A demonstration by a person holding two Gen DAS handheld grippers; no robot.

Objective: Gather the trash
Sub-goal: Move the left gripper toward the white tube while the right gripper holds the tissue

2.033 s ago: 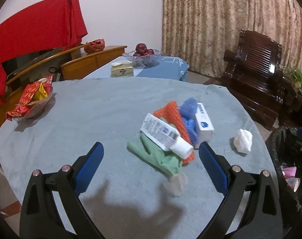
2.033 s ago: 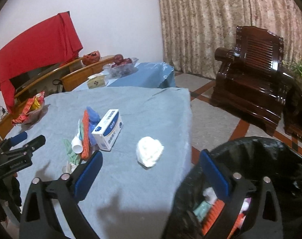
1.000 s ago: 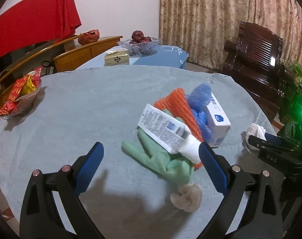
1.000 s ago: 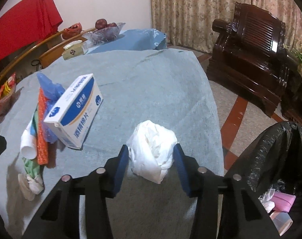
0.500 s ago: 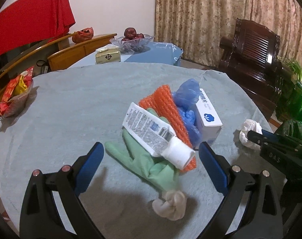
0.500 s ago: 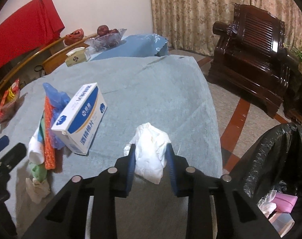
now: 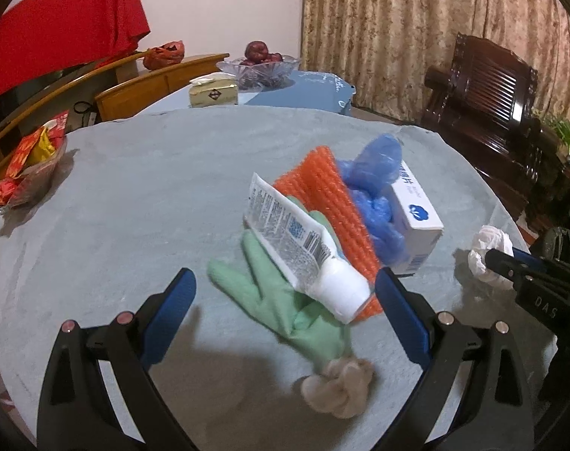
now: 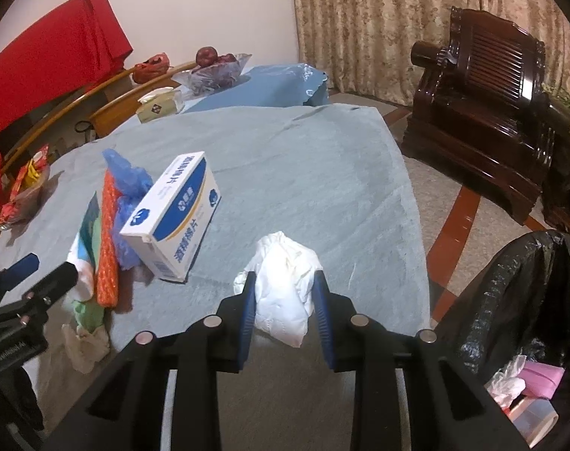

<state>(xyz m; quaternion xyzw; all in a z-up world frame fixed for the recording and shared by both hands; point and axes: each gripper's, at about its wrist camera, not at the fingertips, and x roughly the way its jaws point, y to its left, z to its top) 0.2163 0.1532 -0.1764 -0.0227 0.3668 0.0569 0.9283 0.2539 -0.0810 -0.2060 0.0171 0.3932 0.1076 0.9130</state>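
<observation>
white wall, patterned curtain, dark wooden armchair.

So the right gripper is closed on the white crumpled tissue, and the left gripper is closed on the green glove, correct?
Not quite. The left gripper is open, holding nothing; the green glove lies on the table, per the left wrist view. The right gripper does grip the white crumpled tissue.

The room is dimly lit from overhead. Soft shadows are cast toward the camera beneath the green glove. Edges are bent and blackened by fisheye distortion.
</observation>
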